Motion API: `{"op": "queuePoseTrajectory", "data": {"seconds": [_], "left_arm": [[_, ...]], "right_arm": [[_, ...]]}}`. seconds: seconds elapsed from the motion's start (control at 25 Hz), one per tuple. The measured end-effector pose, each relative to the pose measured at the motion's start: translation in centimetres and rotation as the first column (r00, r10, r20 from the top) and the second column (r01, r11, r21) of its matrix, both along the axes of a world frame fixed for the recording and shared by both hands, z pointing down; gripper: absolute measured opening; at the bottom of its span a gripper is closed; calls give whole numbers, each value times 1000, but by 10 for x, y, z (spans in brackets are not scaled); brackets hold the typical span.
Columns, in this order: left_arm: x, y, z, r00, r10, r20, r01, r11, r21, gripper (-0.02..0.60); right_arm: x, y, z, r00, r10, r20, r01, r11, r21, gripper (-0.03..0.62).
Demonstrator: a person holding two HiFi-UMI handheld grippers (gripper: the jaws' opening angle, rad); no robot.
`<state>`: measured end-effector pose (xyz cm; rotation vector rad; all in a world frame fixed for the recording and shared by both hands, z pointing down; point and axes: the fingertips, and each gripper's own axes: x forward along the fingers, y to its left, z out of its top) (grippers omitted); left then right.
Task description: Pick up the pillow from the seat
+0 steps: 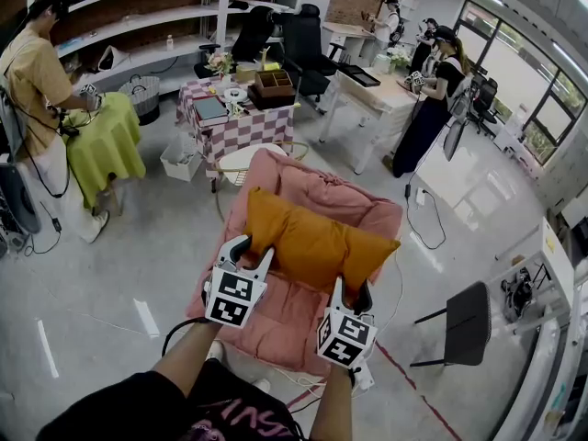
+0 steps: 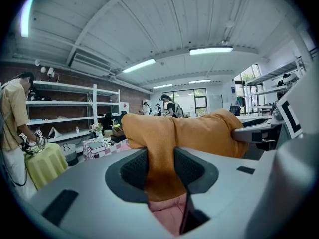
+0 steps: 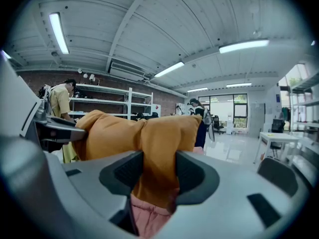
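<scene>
Orange pillow (image 1: 312,242) lies across the pink seat (image 1: 276,327). L gripper (image 1: 250,252) & R gripper (image 1: 352,294) each pinch its near edge. Grasp looks done; next, prob. raise both evenly, clear of the seat.

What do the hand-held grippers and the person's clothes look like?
Left hand-held gripper and right hand-held gripper: grey bodies, dark ribbed pads, white cubes with black square markers. A black cable loops below the left one. The shirt is black with pink print.

Glossy grey floor (image 1: 138,274), white shelves (image 1: 156,15), checkered table (image 1: 241,131), big windows (image 1: 551,108).
</scene>
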<state>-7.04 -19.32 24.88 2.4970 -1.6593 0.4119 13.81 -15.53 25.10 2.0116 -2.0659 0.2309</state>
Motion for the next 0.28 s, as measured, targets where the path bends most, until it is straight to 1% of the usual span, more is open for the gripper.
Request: {"op": "queuePoseTrajectory", "data": {"seconds": [0.28], "left_arm": [[1, -10, 7, 1000, 0, 1, 0, 1000, -3, 156]], "right_arm": [[1, -11, 6, 1000, 2, -1, -2, 1000, -5, 218]]}}
